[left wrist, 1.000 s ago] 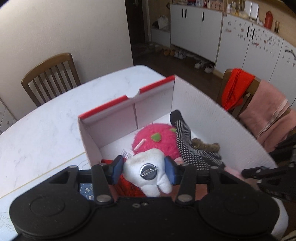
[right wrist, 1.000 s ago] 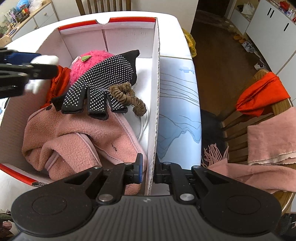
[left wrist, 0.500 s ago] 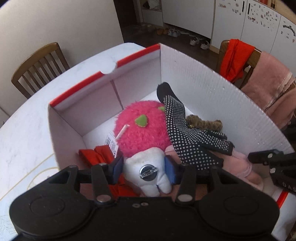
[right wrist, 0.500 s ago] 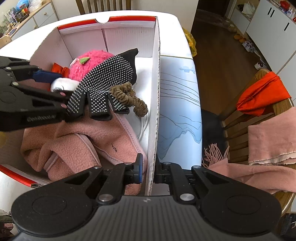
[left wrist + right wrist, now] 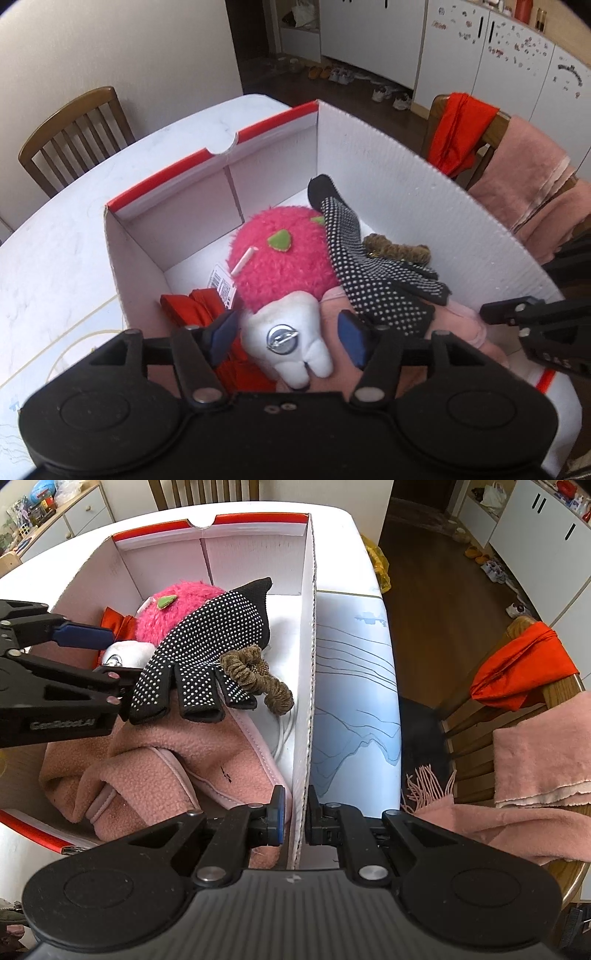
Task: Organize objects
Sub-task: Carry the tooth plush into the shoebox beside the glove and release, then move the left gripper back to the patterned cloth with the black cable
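We look steeply down from both wrists, close over the white box [image 5: 388,173]; both views share its cluttered inside.

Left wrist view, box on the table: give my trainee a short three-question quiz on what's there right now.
1. True or false: the white tooth plush lies inside the white box.
2. What lies across the pink fuzzy plush? A) dotted black glove B) a book C) a mug
3. What does the right tool grip?

Key:
1. True; the left tool is opening around it, pads clear of it.
2. A
3. The box's side wall, pinched between its pads.
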`<state>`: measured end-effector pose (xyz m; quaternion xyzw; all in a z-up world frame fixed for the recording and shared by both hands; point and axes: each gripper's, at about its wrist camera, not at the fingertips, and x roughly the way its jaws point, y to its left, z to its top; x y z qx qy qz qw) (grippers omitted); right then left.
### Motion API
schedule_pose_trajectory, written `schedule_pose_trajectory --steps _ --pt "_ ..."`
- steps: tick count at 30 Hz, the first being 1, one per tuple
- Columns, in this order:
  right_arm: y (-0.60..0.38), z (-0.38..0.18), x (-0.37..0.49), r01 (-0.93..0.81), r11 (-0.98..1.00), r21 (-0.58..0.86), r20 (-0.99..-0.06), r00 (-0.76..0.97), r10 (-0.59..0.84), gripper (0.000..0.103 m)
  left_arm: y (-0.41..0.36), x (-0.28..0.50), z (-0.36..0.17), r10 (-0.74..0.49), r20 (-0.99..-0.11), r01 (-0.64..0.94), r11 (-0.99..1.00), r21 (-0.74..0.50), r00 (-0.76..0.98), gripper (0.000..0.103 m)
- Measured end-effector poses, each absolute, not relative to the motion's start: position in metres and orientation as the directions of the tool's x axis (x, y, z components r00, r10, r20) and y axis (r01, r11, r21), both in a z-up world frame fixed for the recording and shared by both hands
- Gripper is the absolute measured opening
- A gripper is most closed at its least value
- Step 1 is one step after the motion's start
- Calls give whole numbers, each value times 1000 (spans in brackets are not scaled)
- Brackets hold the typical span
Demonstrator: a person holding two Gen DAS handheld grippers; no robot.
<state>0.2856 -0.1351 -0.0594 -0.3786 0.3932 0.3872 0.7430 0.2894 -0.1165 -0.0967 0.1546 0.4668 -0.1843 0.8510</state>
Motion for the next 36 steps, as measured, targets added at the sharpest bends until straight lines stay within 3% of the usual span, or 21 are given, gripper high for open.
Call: schedule_pose_trajectory --steps 18,30,36 --pt "-136 -58 282 -869 409 -279 -869 409 278 10 -71 263 -45 -238 -773 378 926 3 588 75" --pt "-136 -54 280 -868 409 -281 -866 414 281 10 -7 253 -34 -163 -750 222 975 -23 640 83" --pt "-135 -53 280 -867 406 -289 -866 417 274 10 32 247 -38 -88 -742 112 994 -17 665 100"
